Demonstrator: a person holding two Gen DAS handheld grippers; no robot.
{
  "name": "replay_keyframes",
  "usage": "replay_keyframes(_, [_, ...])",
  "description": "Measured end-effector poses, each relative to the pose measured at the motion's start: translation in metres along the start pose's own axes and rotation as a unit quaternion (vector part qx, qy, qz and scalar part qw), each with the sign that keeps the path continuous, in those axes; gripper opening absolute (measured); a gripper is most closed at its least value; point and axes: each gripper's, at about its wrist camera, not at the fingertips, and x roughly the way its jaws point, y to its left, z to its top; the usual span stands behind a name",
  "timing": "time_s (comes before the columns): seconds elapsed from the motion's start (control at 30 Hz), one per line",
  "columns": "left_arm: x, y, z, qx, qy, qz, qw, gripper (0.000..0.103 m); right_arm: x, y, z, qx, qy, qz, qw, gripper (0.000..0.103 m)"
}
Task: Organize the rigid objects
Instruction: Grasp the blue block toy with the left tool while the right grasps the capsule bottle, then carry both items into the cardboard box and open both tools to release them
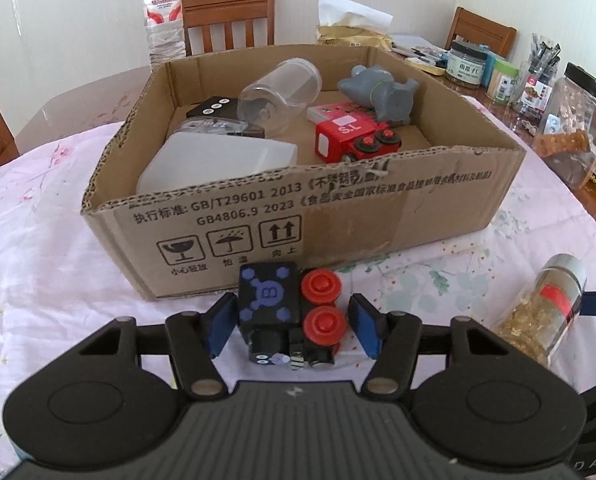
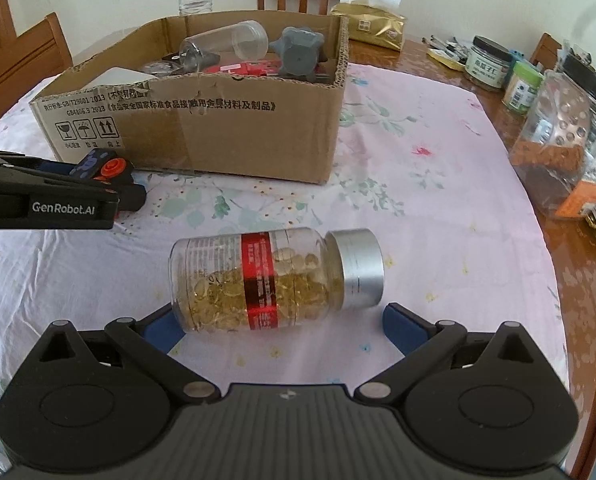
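Left view: the left gripper (image 1: 291, 326) has its pads around a black toy train (image 1: 287, 314) with red wheels, just in front of the box (image 1: 338, 216); the left pad touches it and the right pad stands a little off.

Right view: the right gripper (image 2: 283, 326) is wide apart around a pill bottle (image 2: 273, 278) lying on the cloth (image 2: 438, 200).
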Motion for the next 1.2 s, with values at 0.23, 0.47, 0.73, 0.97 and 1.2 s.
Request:
replay_keyframes(0.23, [0.001,-0.001,0.001,-0.003,-0.001,0.003,1.0,0.061,-0.004,0.0,0.011,0.002,-0.021,0.011,1.0,0.103])
replay_keyframes(0.47, [0.001,-0.003,0.002,-0.001,-0.003,0.01,0.9999,0.06,-0.001,0.003,0.018,-0.01,-0.016,0.0,1.0,0.1])
replay_keyframes(0.73, [-0.001,-0.002,0.004,0.016,0.002,-0.006,0.9998,0.049,-0.004,0.004,0.017,-0.009,0.0,-0.001,1.0,0.096])
replay_keyframes(0.97, [-0.016,0.004,0.01,0.054,0.028,-0.039,0.9974,0.049,-0.016,0.003,0.024,-0.021,0.004,0.004,1.0,0.096])
replay_keyframes(1.2, [-0.059,0.017,0.029,0.091,0.034,-0.083,0.9918,0.049,-0.044,-0.002,0.045,-0.033,-0.01,0.023,0.999,0.096])
